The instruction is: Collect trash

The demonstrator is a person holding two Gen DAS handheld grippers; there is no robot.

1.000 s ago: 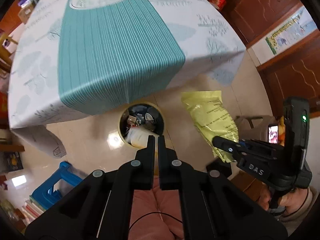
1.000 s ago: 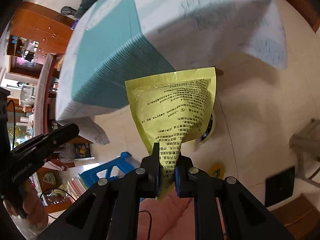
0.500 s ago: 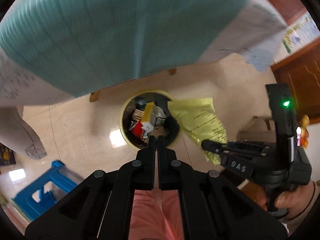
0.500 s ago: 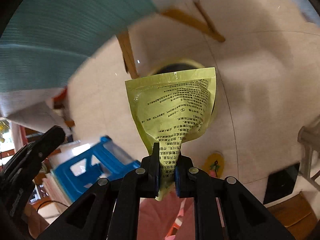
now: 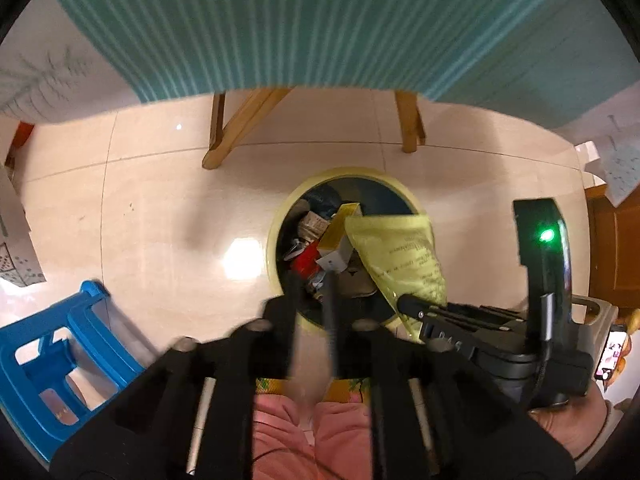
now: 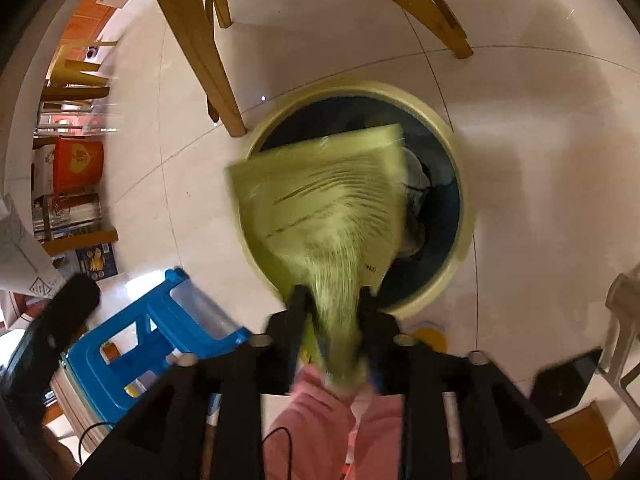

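Observation:
A yellow printed plastic bag (image 6: 328, 208) hangs blurred between the fingers of my right gripper (image 6: 332, 300), just above the round cream-rimmed trash bin (image 6: 460, 168). The jaws have parted and the bag's neck slides between them. In the left wrist view the bag (image 5: 400, 248) overlaps the bin's (image 5: 276, 224) right side, with the right gripper (image 5: 412, 304) behind it. The bin holds boxes and wrappers (image 5: 320, 248). My left gripper (image 5: 312, 284) is slightly open and empty above the bin's near rim.
The bin stands on a beige tiled floor under a table with a teal striped cloth (image 5: 320, 24) and wooden legs (image 5: 408, 124). A blue plastic stool (image 5: 52, 356) stands to the left. A chair leg (image 6: 200, 52) is beside the bin.
Both grippers dropped lower over the bin. The right gripper's jaws opened and the yellow bag is slipping free. The left gripper's jaws opened a little.

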